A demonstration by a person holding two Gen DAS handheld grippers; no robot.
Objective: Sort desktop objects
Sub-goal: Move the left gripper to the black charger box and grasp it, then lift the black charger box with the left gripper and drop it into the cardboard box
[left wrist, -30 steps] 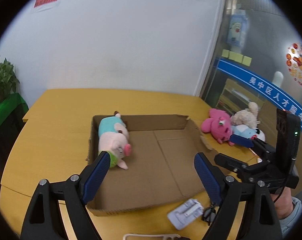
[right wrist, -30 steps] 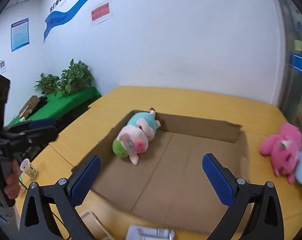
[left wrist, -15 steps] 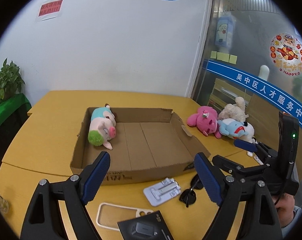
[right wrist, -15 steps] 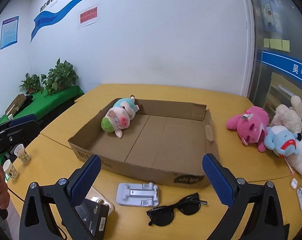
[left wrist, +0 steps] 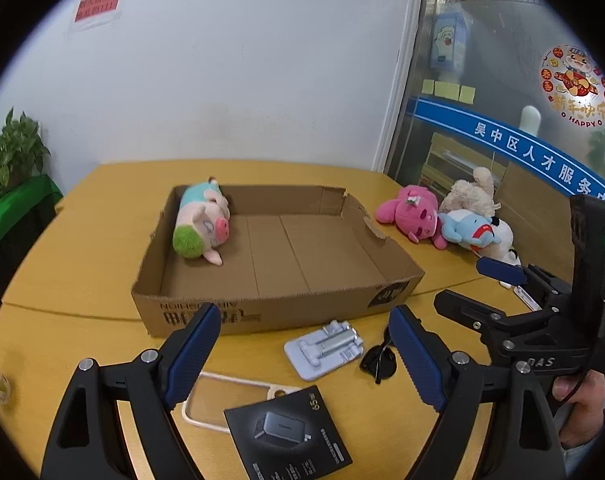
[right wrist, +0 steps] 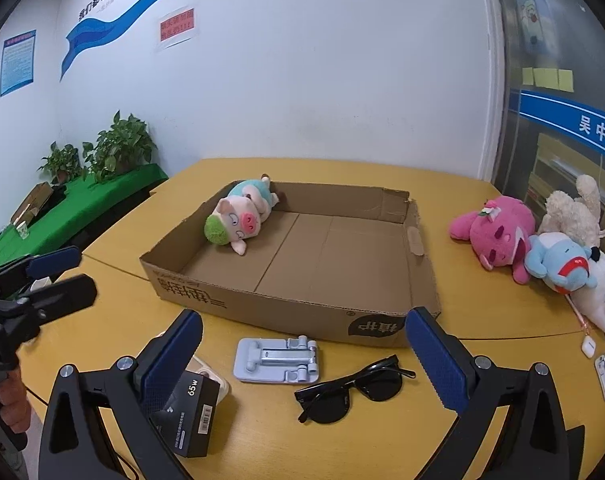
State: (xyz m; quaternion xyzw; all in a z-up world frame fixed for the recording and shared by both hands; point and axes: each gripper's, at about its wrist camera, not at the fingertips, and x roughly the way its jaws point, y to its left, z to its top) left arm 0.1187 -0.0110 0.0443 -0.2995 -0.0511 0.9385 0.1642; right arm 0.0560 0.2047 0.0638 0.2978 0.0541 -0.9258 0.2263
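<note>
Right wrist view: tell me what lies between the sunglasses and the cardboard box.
Only bare yellow table lies between the sunglasses and the cardboard box; the grey phone stand sits to the left. The right wrist view shows it.

Left hand-held gripper (left wrist: 304, 354): held low and level, blue-padded fingers (left wrist: 190, 354) spread wide with nothing between them. Right hand-held gripper (right wrist: 304, 360): likewise gaping, fingers (right wrist: 436, 360) wide apart and empty, held alongside at about the same height. Both raised in the air, pointing forward, each gripped from below by a bare hand (left wrist: 586, 404).
</note>
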